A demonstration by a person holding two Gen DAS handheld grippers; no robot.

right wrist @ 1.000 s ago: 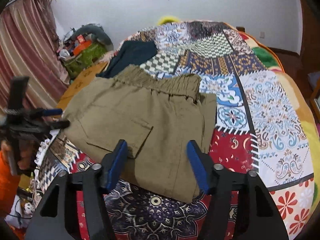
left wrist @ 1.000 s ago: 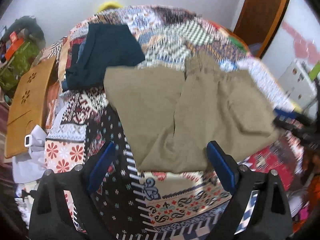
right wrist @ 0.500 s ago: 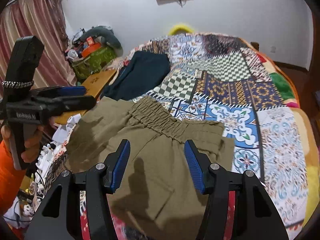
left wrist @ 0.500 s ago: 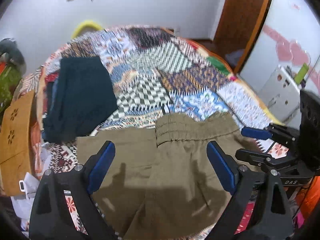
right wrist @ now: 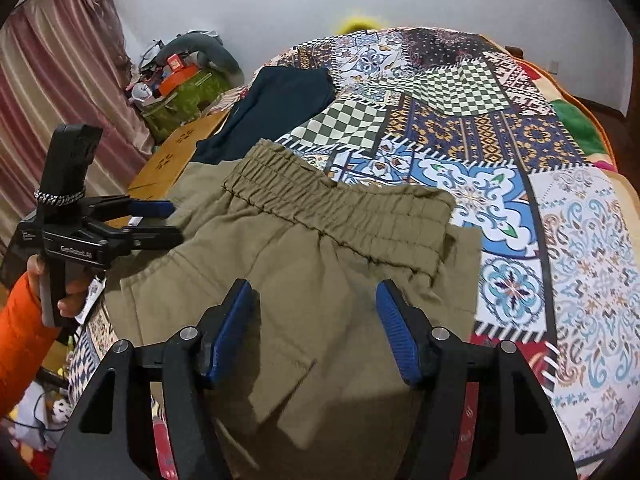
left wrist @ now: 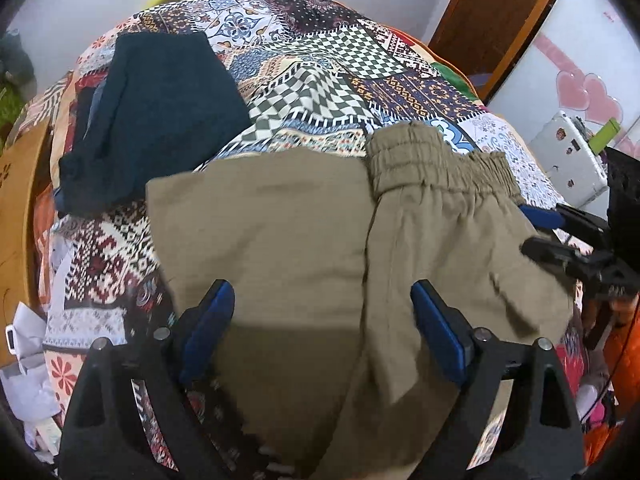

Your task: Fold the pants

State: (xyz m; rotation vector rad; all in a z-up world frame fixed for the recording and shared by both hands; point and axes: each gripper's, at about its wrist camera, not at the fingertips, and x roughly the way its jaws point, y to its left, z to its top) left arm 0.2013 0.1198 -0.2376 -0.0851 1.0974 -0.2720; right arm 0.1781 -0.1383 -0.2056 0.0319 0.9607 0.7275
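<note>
Olive pants (left wrist: 320, 240) lying half-folded on the patchwork quilt (right wrist: 520, 160), just beside the dark folded garment (left wrist: 160, 112). Left gripper (left wrist: 320, 320) lowered closer, spread wide, empty. Right gripper (right wrist: 316, 328) freshly widening, gripping nothing. Probably lining up another fold.

The pants (left wrist: 304, 240) are plain olive-khaki. The bedspread (right wrist: 500, 152) is a multicoloured patchwork: green-and-white checks, navy with gold motifs, blue-and-white florals, red patches. The folded garment (left wrist: 156, 112) is dark teal; both grippers are black with blue pads (right wrist: 394, 336); the sleeve (right wrist: 20, 340) is orange, the curtain (right wrist: 60, 80) striped pink.
</note>
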